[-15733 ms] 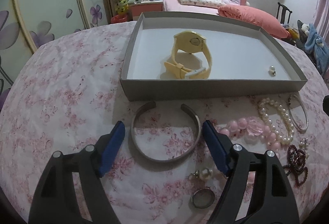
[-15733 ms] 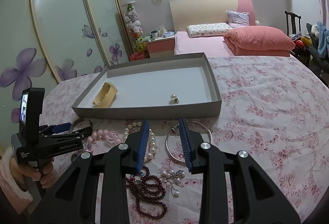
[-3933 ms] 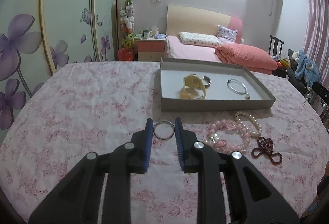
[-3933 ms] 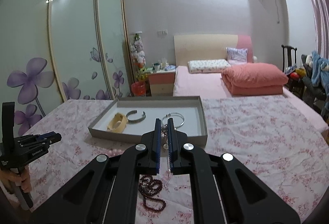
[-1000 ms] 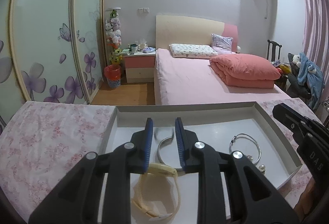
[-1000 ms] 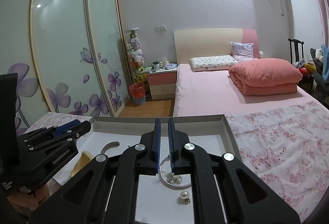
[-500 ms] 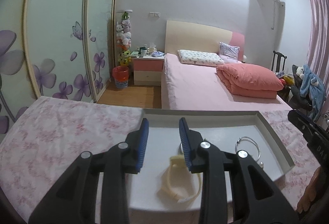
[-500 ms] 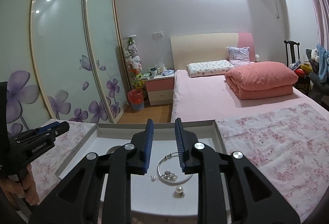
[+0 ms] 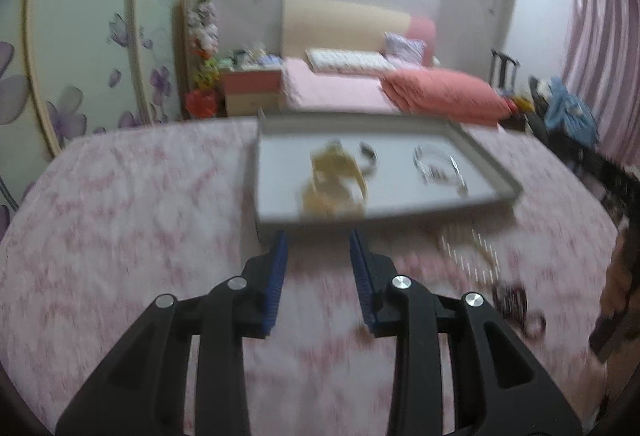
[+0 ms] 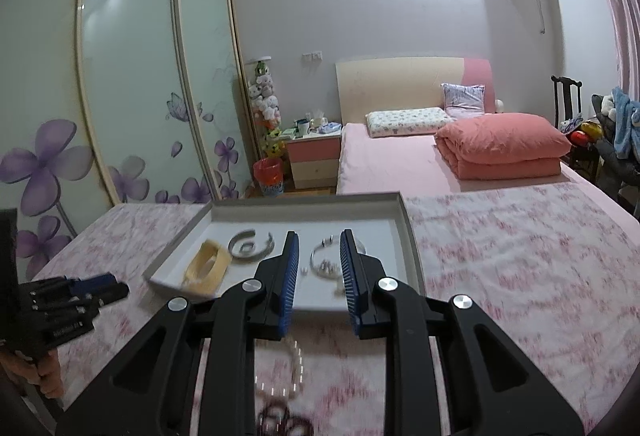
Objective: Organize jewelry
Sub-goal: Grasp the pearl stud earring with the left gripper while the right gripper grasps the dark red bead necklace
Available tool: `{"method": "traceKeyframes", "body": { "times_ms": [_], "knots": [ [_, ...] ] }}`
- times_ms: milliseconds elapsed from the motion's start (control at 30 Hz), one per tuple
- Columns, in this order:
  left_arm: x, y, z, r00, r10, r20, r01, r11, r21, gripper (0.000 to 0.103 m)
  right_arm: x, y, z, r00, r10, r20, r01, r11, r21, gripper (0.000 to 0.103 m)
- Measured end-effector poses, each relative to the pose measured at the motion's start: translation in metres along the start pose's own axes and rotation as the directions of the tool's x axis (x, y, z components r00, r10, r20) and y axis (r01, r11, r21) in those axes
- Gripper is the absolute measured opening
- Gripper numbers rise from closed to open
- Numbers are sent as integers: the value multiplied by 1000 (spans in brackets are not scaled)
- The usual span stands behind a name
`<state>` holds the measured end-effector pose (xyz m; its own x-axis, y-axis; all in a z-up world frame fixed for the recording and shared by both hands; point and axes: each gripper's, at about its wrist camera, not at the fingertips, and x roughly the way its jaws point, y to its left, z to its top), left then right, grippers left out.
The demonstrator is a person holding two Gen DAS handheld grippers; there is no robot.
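Observation:
A grey tray (image 9: 492, 164) (image 10: 410, 236) sits on the pink floral cloth. It holds a yellow watch (image 9: 334, 180) (image 10: 206, 266), a silver cuff (image 9: 370, 156) (image 10: 252, 246) with a small ring inside it, and a thin bangle with small charms (image 9: 438, 166) (image 10: 326, 264). My left gripper (image 9: 318, 242) is open and empty, just in front of the tray. My right gripper (image 10: 318, 244) is open and empty, over the tray's near edge. A pearl string (image 9: 468, 248) (image 10: 296, 360) and a dark red bead string (image 9: 516, 306) (image 10: 280, 416) lie on the cloth.
The left wrist view is blurred by motion. The other hand-held gripper shows at the right edge of the left wrist view (image 9: 616, 196) and at the lower left of the right wrist view (image 10: 68, 296). A bed (image 10: 440, 160) and a wardrobe (image 10: 132, 96) stand behind the table.
Both grippers have pulled back from over the tray toward me and now stand open and empty. The ring and the small charms lie in the tray.

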<state>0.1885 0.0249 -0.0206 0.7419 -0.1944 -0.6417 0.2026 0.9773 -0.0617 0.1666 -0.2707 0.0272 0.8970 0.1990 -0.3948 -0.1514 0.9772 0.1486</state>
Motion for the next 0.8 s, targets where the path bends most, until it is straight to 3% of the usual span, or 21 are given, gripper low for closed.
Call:
{"method": "traceKeyframes", "body": {
  "times_ms": [200, 400, 800],
  "knots": [
    [4, -7, -28, 990, -78, -115, 82, 996, 32, 33, -13, -4, -9, 1000, 4, -23, -4, 1000, 23, 23],
    [13, -28, -41, 982, -96, -163, 113, 988, 101, 33, -20, -3, -12, 1000, 9, -28, -8, 1000, 19, 23],
    [39, -30, -36, 979, -32, -202, 51, 995, 87, 33, -20, -10, -16, 999, 13, -37, -11, 999, 38, 23]
  ]
}}
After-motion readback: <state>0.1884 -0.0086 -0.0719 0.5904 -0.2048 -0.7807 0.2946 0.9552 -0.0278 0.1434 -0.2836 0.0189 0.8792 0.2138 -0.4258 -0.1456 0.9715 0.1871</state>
